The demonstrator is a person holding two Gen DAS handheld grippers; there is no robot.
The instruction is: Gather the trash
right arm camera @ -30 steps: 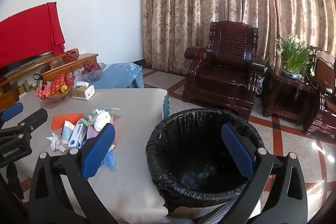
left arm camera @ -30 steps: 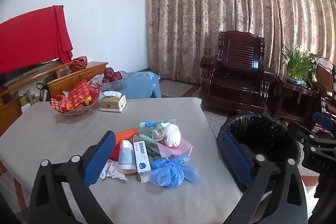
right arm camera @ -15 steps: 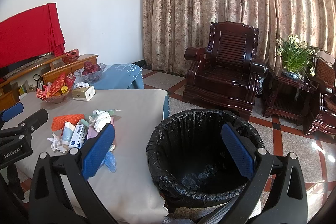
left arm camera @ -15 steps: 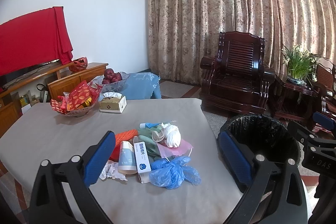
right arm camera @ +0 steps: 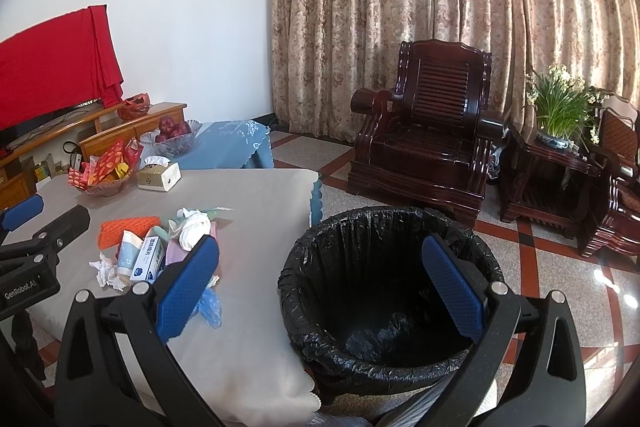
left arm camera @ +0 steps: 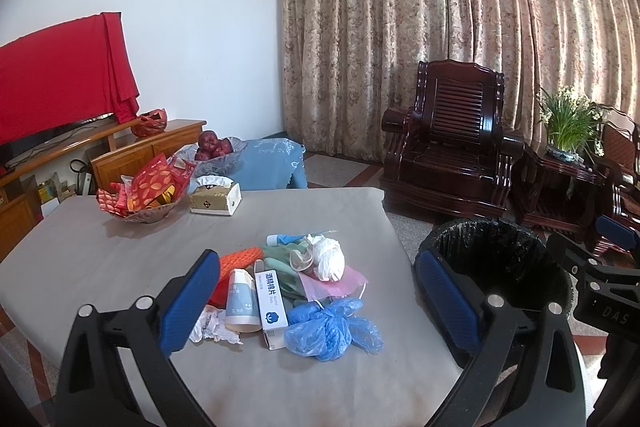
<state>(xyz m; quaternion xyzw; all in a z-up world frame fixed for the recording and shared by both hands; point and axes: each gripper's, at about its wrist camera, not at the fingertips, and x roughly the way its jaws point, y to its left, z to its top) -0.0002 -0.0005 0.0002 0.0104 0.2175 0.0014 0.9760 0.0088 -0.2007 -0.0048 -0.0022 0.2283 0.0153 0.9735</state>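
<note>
Through the left wrist camera we see the left gripper (left arm camera: 316,297) held above the near edge of the table (left arm camera: 100,267), its blue-padded fingers (left arm camera: 190,303) wide apart and holding nothing. Between them lies the heap of trash: a crumpled blue plastic bag (left arm camera: 332,323) nearest us, a white box with blue print (left arm camera: 272,303) touching it on the left, a pale tube (left arm camera: 240,301) beside the box, and a crumpled white tissue (left arm camera: 212,325) at the tube's foot. Behind these are an orange mesh piece (left arm camera: 240,261), a pink sheet (left arm camera: 332,281) and a white wad (left arm camera: 330,259) resting on it. Farther back on the table stand a tissue box (left arm camera: 216,197) and a bowl of red packets (left arm camera: 144,193). The bin lined with a black bag (left arm camera: 496,259) stands on the floor just beside the table's right edge, and the right gripper (left arm camera: 600,267) shows past it.

Through the right wrist camera we look down over the right gripper (right arm camera: 320,289), its fingers (right arm camera: 452,287) also spread wide and empty, hovering over the open mouth of the bin (right arm camera: 384,267). The trash heap (right arm camera: 160,243) lies on the table (right arm camera: 256,195) to the left, well apart from the bin, with the left finger partly hiding the blue plastic bag (right arm camera: 210,309). The left gripper (right arm camera: 36,227) shows at the left edge. A dark wooden armchair (right arm camera: 428,131) stands before the curtain (right arm camera: 440,7).
</note>
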